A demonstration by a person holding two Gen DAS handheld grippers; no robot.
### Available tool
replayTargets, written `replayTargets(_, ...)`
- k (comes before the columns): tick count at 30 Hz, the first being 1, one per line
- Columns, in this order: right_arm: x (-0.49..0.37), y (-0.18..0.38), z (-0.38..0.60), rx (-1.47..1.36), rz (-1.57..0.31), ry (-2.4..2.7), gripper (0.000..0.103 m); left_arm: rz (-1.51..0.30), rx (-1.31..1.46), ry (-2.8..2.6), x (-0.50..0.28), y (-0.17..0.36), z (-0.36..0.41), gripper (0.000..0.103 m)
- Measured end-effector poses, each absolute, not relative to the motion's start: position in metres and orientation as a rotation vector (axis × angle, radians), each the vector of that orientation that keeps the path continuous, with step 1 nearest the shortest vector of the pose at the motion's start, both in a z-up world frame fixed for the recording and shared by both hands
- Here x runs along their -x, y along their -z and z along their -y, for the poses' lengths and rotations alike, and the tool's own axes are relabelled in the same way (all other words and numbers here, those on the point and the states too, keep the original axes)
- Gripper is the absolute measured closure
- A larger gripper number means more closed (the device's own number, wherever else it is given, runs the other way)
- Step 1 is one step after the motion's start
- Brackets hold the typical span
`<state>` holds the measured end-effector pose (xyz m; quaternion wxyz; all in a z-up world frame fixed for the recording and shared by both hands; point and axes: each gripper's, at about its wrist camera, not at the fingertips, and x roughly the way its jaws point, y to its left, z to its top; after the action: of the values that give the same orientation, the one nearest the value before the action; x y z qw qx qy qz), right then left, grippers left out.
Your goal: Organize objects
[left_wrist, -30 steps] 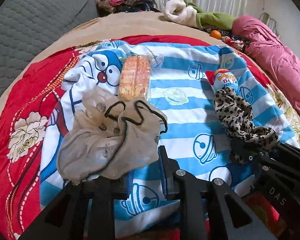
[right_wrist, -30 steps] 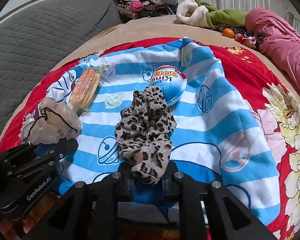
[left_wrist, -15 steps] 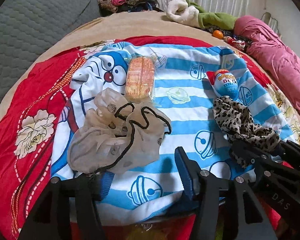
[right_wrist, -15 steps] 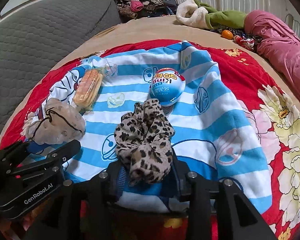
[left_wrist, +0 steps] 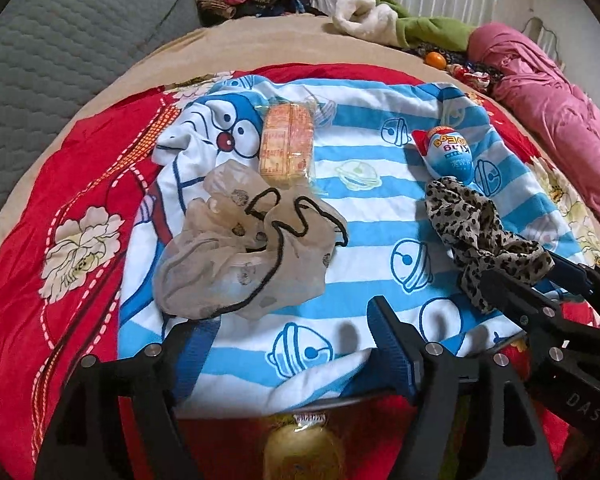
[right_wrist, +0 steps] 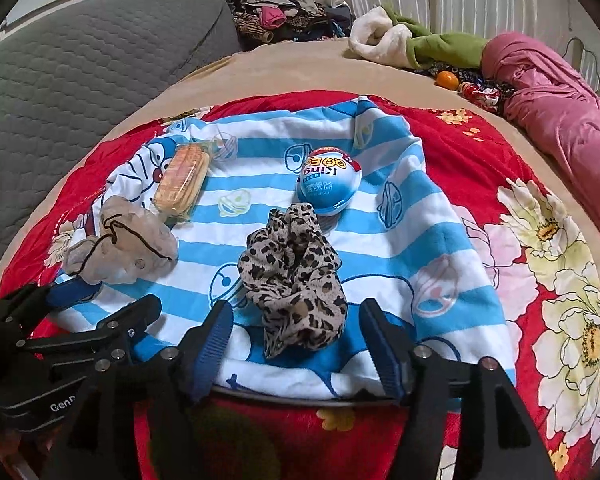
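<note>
A beige sheer scrunchie with black trim (left_wrist: 248, 248) lies on the blue-striped Doraemon cloth (left_wrist: 380, 216), just beyond my open left gripper (left_wrist: 288, 340). A leopard-print scrunchie (right_wrist: 296, 276) lies on the same cloth (right_wrist: 420, 240), just beyond my open right gripper (right_wrist: 296, 340). It also shows in the left wrist view (left_wrist: 480, 232). A wrapped cracker pack (left_wrist: 286, 140) and a blue egg-shaped toy (right_wrist: 328, 184) lie farther back. The beige scrunchie shows at left in the right wrist view (right_wrist: 120, 244).
The cloth lies on a red flowered blanket (right_wrist: 540, 260) on a bed. A grey quilted cushion (right_wrist: 80, 64) is at left, a pink bundle (right_wrist: 556, 92) at right, clothes (right_wrist: 284, 16) and an orange (right_wrist: 447, 79) at the back.
Both grippers have opened and drawn back, leaving the beige scrunchie and the leopard scrunchie lying on the cloth.
</note>
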<state>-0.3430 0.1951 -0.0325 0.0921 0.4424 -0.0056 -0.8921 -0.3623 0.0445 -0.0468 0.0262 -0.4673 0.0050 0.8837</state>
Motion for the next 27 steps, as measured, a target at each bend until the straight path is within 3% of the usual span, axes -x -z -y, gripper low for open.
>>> replayTargets(27, 0.304, -0.011, -0.196, -1.238, -0.001, 2.691, 0.032, 0.077, 1.453, -2.717, 0.324, 0.011, -0.031, 0.022)
